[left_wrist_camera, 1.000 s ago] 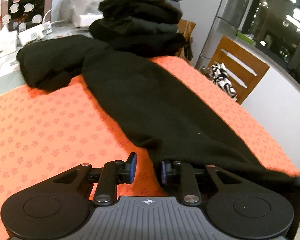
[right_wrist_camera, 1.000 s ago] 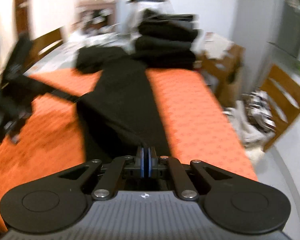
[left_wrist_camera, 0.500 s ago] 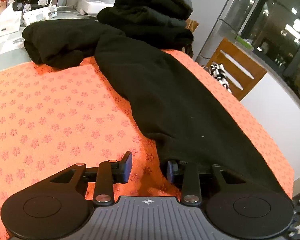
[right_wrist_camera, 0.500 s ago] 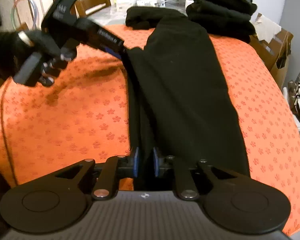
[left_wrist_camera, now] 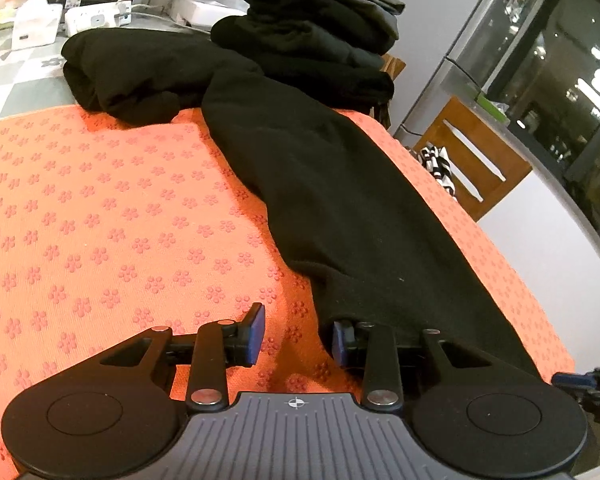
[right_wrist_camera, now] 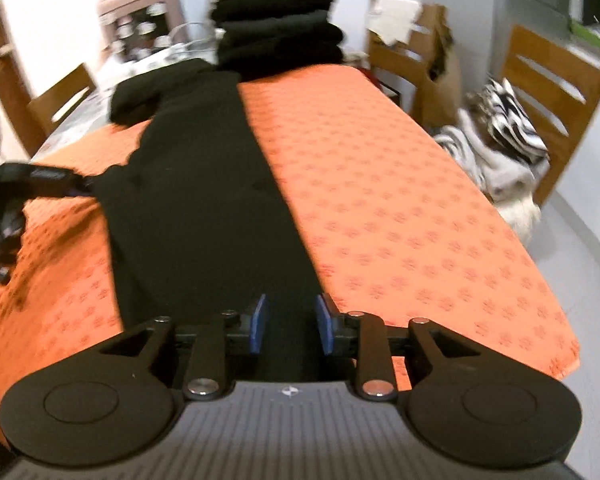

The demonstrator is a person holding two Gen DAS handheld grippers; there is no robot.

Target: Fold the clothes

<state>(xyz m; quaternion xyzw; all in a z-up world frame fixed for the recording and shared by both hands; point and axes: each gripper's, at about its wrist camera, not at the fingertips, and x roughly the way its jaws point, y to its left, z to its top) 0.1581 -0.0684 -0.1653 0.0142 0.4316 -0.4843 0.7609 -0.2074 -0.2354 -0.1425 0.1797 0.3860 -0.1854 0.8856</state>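
A long black garment [left_wrist_camera: 340, 200] lies stretched along the orange flower-patterned mat [left_wrist_camera: 100, 220], its far end bunched up [left_wrist_camera: 132, 72]. It also shows in the right wrist view [right_wrist_camera: 204, 208]. My left gripper [left_wrist_camera: 298, 338] is open, low over the mat at the garment's near left edge. My right gripper [right_wrist_camera: 290, 324] is open over the garment's near end, with cloth between and under its pads. The left gripper also shows at the left of the right wrist view [right_wrist_camera: 40, 178].
A stack of folded black clothes [left_wrist_camera: 312, 36] stands at the mat's far end. White boxes and a power strip [left_wrist_camera: 96, 18] lie far left. Wooden chairs [right_wrist_camera: 556, 92] with striped cloth [right_wrist_camera: 512, 120] stand to the right of the table.
My right gripper has opened from shut and let go of the garment's near end. My left gripper has opened wider. The garment now lies flat on the mat.
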